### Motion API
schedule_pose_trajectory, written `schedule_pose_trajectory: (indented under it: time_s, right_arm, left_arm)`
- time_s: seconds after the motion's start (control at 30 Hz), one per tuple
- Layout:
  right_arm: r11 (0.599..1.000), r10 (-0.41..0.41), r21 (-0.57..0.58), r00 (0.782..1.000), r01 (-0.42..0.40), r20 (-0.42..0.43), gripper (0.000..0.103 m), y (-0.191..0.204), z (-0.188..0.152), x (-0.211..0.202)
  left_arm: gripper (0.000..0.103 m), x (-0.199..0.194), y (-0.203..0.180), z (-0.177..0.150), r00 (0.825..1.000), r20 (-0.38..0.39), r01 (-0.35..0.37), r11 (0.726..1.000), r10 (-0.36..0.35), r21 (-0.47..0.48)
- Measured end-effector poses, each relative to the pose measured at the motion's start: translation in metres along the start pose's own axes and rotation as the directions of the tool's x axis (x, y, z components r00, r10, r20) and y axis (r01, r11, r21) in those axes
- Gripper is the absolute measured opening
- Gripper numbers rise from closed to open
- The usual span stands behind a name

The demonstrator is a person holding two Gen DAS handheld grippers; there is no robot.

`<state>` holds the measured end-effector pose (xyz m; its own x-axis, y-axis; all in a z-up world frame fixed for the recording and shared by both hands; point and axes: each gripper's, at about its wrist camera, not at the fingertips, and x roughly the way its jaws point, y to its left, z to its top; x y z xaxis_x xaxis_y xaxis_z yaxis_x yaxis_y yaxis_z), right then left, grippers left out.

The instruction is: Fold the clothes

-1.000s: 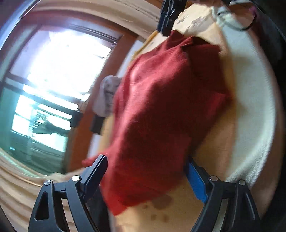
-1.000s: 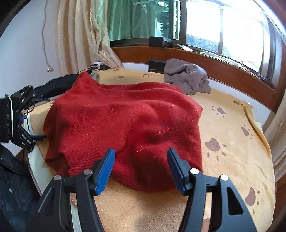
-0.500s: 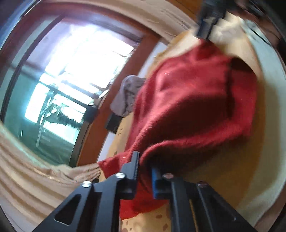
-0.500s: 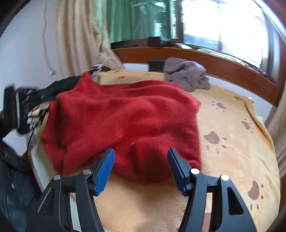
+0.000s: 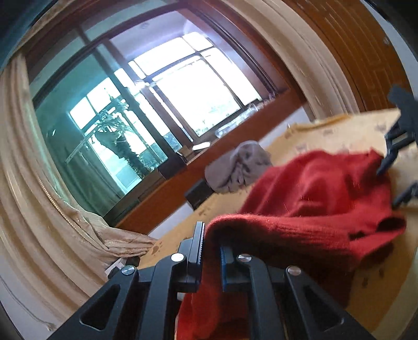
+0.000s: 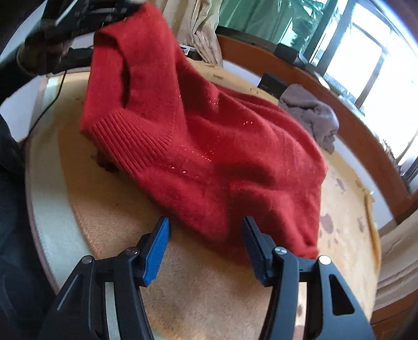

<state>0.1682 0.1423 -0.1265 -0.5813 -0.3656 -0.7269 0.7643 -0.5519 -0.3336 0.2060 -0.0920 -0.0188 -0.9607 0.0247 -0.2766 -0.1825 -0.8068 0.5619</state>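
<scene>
A red knitted sweater [image 6: 209, 146] lies on an orange paw-print blanket [image 6: 198, 287] on the bed. My left gripper [image 5: 210, 251] is shut on a ribbed edge of the sweater [image 5: 300, 217] and holds that part lifted off the bed; it shows at the top left of the right wrist view [image 6: 86, 13]. My right gripper [image 6: 205, 243] is open, its jaws on either side of the sweater's near edge, just above the blanket. It shows at the right edge of the left wrist view [image 5: 399, 162].
A crumpled grey garment [image 6: 311, 112] lies at the far side of the bed by a wooden sill [image 6: 352, 125]. A small black box [image 6: 271, 83] sits near it. Beige curtains [image 5: 39, 209] and a window stand behind. A black cable [image 6: 52, 96] runs at the left bed edge.
My left gripper closed on the sweater's edge and raised it up and away. My right gripper stayed open and moved closer to the sweater's near edge.
</scene>
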Motion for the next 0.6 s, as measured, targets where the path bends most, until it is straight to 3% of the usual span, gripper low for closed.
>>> schedule_pose_trajectory:
  time_s: [0.2,0.27,0.4,0.47,0.6]
  right_arm:
    - [0.998,-0.039,0.053,0.999,0.041,-0.028,0.059,-0.008,0.016,0.015]
    - [0.992,-0.054,0.112,0.998,0.055,-0.013,0.009,-0.016,0.022,0.016]
    - [0.958,-0.151,0.253,0.987,0.132,0.057,0.009,-0.040,0.033,0.003]
    - [0.923,-0.239,0.337,0.964,0.188,0.116,0.009,-0.056,0.037,-0.015]
    - [0.840,-0.408,0.474,0.883,0.264,0.231,0.009,-0.078,0.053,-0.052]
  left_arm:
    - [0.011,0.003,0.018,0.007,1.000,0.022,0.003,0.997,-0.002,-0.072]
    - [0.011,0.005,0.019,0.005,1.000,0.020,0.002,0.997,-0.001,-0.080]
    - [0.011,0.007,0.026,0.003,1.000,0.020,-0.015,0.994,0.018,-0.112]
    - [0.011,0.008,0.032,0.003,0.999,0.029,-0.024,0.989,0.029,-0.149]
    - [0.011,0.006,0.044,0.010,0.995,0.077,-0.043,0.972,0.062,-0.231]
